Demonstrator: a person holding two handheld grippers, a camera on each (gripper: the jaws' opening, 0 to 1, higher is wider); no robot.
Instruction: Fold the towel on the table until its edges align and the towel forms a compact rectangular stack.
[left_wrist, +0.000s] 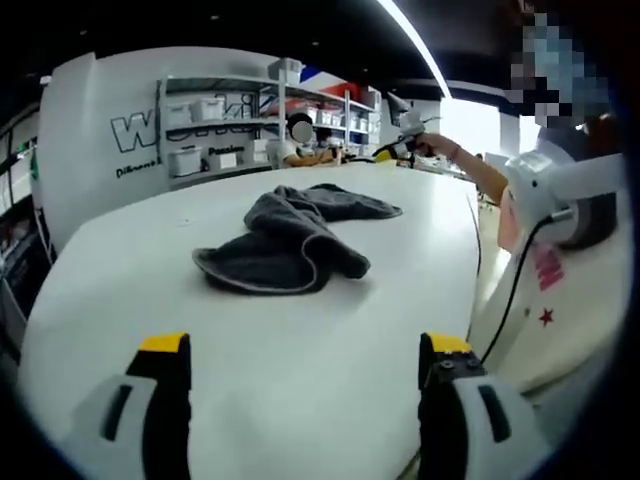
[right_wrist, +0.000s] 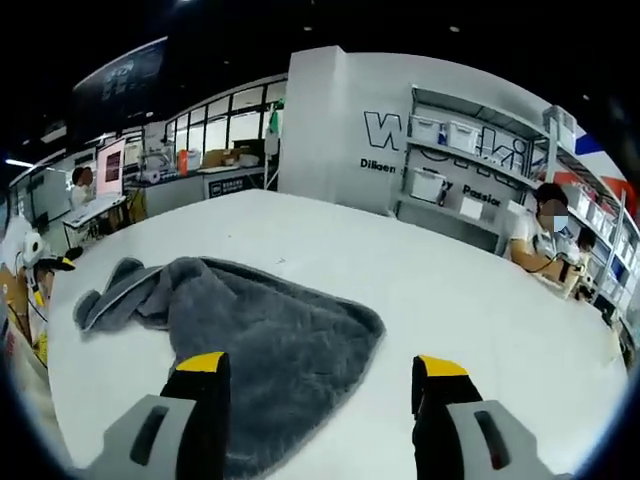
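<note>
1. Left gripper view puts us low over the white table (left_wrist: 300, 390), with the grey towel (left_wrist: 290, 240) lying crumpled near its middle, well ahead of the left gripper (left_wrist: 305, 385) and apart from it.
2. Behind the table we see a metal shelf rack (left_wrist: 270, 125) holding white bins against a white wall with lettering, and a seated person (left_wrist: 305, 145) in front of it.
3. At the right edge we see a standing person (left_wrist: 560, 270) in a white shirt, with a black cable (left_wrist: 515, 290) hanging down beside the table.
4. We count one towel and one table.
5. Our left gripper hovers above bare tabletop with its jaws spread wide, holding nothing.
6. In the right gripper view, our right gripper (right_wrist: 320, 395) is also spread wide and empty; its left jaw is over the towel's (right_wrist: 260, 335) near edge, though we cannot tell if it touches.
</note>
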